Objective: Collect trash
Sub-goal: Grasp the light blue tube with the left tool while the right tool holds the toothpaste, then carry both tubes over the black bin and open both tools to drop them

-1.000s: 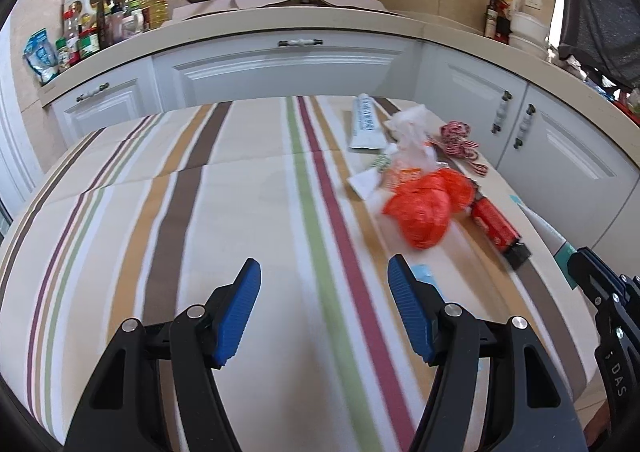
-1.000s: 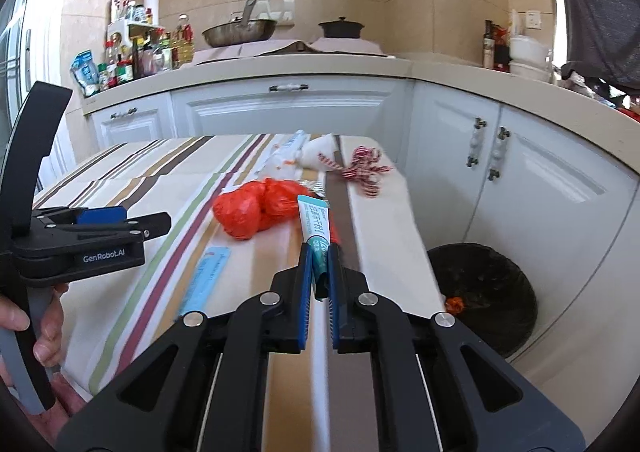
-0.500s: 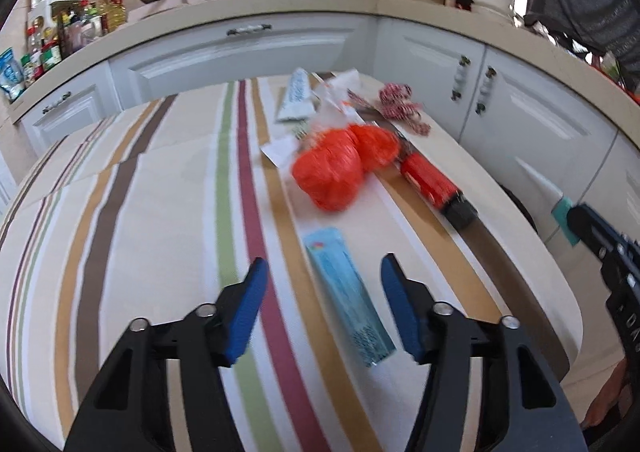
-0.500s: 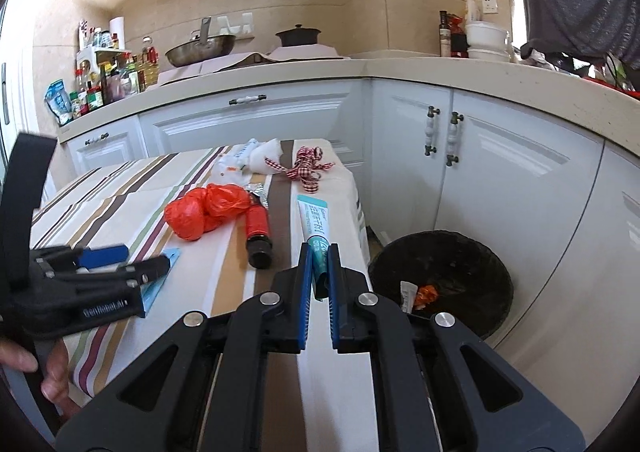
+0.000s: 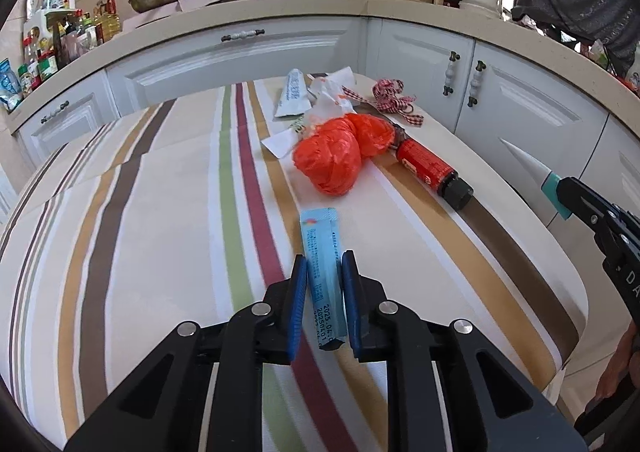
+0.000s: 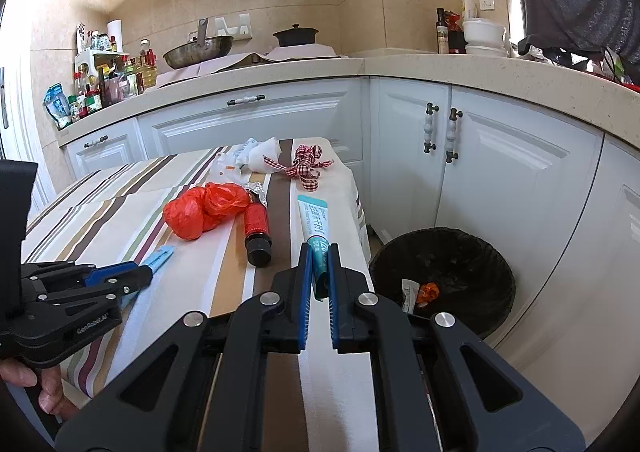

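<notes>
A light blue flat packet (image 5: 320, 240) lies on the striped tablecloth (image 5: 160, 232). My left gripper (image 5: 324, 268) straddles its near end; the jaws are closing and both blue pads touch its sides. In the right wrist view the same gripper (image 6: 140, 272) sits low on the table with the packet (image 6: 162, 254) poking out. My right gripper (image 6: 319, 252) is shut on the teal end of a white toothpaste tube (image 6: 314, 214), held over the table's right edge. A black trash bin (image 6: 480, 252) stands on the floor just right of it.
Further along the table lie an orange plastic bag (image 5: 332, 160), a red bottle with a black cap (image 5: 428, 166), a checked ribbon (image 5: 392, 100), a white tube (image 5: 293, 94) and crumpled white wrappers (image 5: 332, 92). White cabinets ring the table. The bin holds a few scraps.
My left gripper moved forward and down over the blue packet and its jaws narrowed onto it. The right gripper swung right with the toothpaste tube, bringing the bin into view.
</notes>
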`<state>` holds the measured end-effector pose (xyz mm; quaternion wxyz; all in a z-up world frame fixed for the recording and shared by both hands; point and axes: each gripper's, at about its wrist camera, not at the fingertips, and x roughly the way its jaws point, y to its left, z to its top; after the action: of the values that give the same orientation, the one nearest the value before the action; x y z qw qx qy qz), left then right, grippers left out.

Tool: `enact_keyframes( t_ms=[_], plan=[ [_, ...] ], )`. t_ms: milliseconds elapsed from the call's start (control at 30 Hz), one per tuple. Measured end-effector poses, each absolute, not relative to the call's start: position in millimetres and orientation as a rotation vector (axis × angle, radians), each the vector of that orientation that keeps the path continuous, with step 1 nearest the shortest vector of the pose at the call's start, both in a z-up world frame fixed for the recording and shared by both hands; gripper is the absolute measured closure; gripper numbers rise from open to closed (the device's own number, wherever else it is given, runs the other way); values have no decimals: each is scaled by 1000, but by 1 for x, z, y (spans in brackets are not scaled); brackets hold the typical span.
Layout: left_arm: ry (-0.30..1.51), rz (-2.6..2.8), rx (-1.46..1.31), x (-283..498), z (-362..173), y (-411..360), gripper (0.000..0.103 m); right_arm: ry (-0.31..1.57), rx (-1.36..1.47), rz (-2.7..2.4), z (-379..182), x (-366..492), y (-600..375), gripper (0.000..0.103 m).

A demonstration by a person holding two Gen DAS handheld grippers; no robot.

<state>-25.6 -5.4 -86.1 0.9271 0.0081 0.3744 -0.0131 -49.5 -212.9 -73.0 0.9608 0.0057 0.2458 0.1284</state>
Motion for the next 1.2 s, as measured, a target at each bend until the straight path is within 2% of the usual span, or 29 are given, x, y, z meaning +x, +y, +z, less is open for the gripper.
enact_keyframes(
  t_ms=[667,1200],
  plan=[
    [653,-21,17,-14,-54,1,85,448,-20,178,-57,-46,-225,95],
    [549,-160,24,32,-10,-61,85,381,-14,-4,-28,-18,-283,95]
  ],
)
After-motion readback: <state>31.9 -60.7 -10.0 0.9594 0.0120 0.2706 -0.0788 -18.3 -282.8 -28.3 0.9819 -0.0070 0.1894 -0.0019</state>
